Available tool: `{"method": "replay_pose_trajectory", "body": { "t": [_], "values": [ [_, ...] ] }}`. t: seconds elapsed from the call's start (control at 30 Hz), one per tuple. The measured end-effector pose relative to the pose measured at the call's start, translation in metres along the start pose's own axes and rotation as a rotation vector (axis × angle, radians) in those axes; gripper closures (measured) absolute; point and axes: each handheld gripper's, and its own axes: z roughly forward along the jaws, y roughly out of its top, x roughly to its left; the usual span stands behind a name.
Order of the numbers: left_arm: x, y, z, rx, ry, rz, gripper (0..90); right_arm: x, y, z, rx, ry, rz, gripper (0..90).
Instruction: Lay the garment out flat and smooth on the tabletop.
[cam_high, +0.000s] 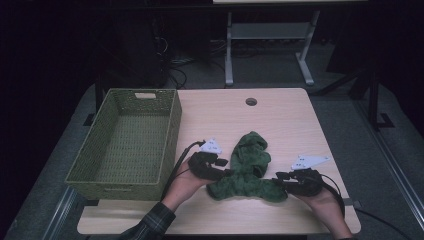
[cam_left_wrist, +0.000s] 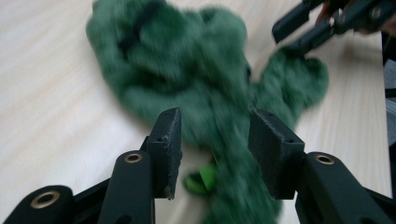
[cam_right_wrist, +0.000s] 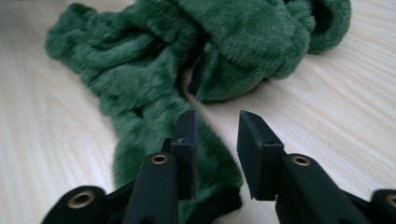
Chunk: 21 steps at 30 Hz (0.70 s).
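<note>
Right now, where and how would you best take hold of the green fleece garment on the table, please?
Probably grip the green fleece garment at its two near ends, which splay left and right, coming from the near edge: left gripper and right gripper already stand open there.

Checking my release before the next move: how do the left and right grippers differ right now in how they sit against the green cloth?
The left gripper sits at the green cloth's left side, its jaws standing wider apart; the right gripper sits at the cloth's near right end, its jaws narrower. In the left gripper view the cloth lies between and beyond the jaws; in the right gripper view it lies mostly under the left jaw. Both are open, pressing nothing, and the cloth lies on the table.
</note>
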Motion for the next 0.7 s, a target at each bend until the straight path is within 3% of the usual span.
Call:
{"method": "replay_pose_trajectory", "body": {
  "t": [0.17, 0.3, 0.37, 0.47, 0.6, 0.7],
  "values": [
    [0.015, 0.029, 0.015, 0.005, 0.007, 0.036, 50.3, -0.006, 0.005, 0.007, 0.004, 0.006, 0.015, 65.3],
    [0.026, 0.044, 0.025, -0.017, 0.007, 0.034, 52.2, -0.010, 0.005, 0.010, 0.004, -0.003, 0.026, 64.3],
    [0.031, 0.051, 0.032, -0.006, -0.002, 0.040, 53.0, -0.011, 0.004, 0.011, 0.003, 0.001, 0.033, 64.1],
    [0.037, 0.058, 0.042, 0.006, -0.013, 0.041, 52.9, -0.012, 0.002, 0.013, 0.005, 0.008, 0.038, 63.8],
    [0.043, 0.062, 0.055, 0.000, -0.029, -0.001, 53.0, -0.011, 0.002, 0.012, 0.004, 0.011, 0.037, 63.2],
    [0.043, 0.061, 0.065, 0.026, -0.037, 0.014, 53.0, -0.011, 0.001, 0.012, 0.004, 0.012, 0.045, 62.9]
  ]
}}
